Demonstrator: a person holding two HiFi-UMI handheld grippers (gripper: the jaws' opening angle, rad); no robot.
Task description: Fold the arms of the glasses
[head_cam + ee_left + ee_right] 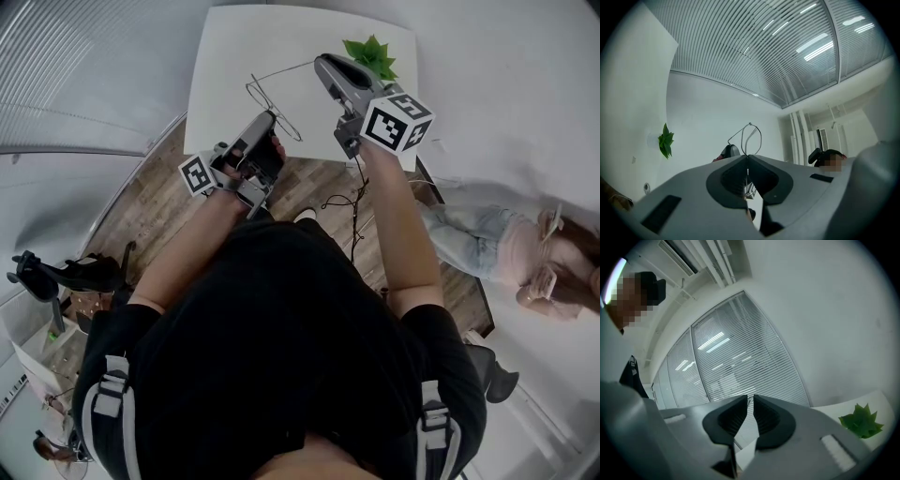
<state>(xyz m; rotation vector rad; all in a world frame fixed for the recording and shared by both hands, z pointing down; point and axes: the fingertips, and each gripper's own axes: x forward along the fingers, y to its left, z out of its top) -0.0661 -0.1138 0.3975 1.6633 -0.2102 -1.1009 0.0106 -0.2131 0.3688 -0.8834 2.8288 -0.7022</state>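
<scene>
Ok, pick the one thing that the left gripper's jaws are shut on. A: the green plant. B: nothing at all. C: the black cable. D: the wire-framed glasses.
D: in the left gripper view the left gripper has its jaws closed together on the thin wire frame of the glasses, whose rim sticks up past the jaw tips.

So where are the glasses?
In the head view, the glasses are held above the white table in the left gripper, one arm stretching toward the right gripper near the green plant.
</scene>
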